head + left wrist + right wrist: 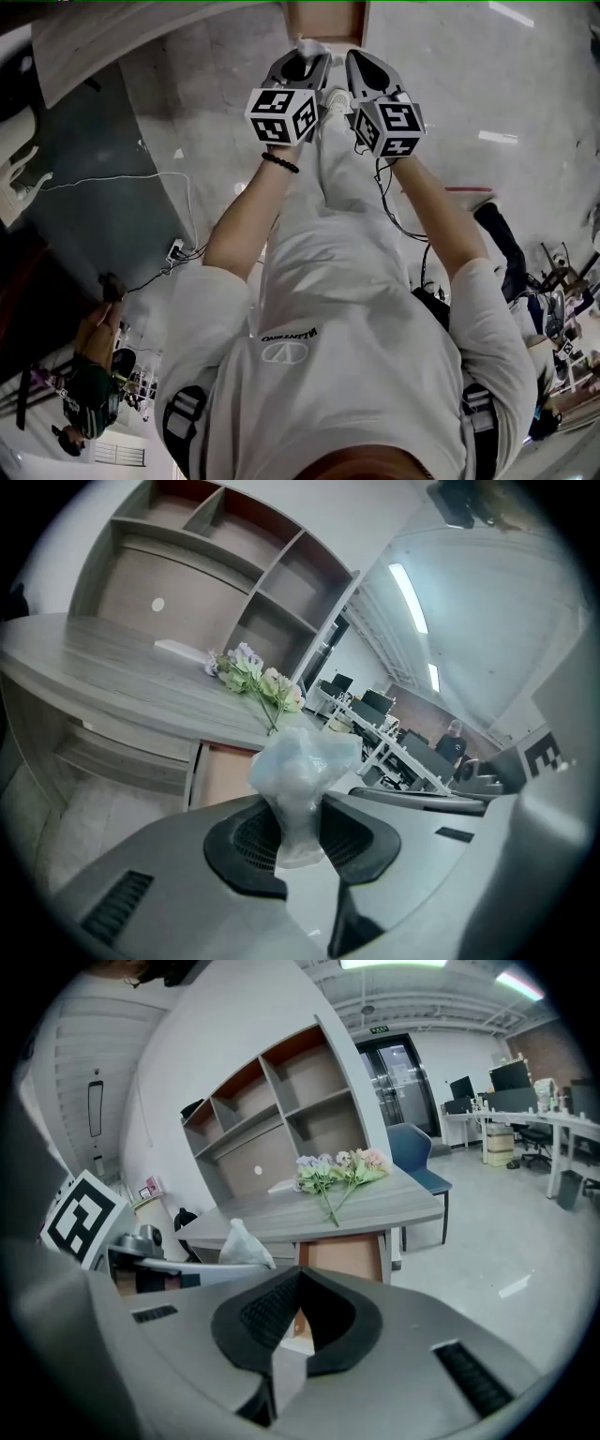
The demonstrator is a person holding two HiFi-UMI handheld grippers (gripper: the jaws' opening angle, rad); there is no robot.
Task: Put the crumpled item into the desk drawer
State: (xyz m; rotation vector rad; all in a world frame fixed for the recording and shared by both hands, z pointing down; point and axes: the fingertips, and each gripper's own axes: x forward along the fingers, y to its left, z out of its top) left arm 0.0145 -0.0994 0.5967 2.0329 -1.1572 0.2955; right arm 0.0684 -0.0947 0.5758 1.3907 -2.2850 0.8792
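The left gripper (298, 810) clamped the crumpled item (305, 766), which bulged past its tips; the right gripper (298, 1277) was closed, empty.

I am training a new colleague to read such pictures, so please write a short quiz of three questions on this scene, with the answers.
1. True or false: the left gripper is shut on the crumpled item.
2. What lies on the desk? A) a keyboard B) a bunch of flowers C) a mug
3. Is the desk drawer open or closed, and does the right gripper hold anything?

Key
1. True: the pads press on it from both sides.
2. B
3. The desk drawer is open; the right gripper's jaws are together and hold nothing.
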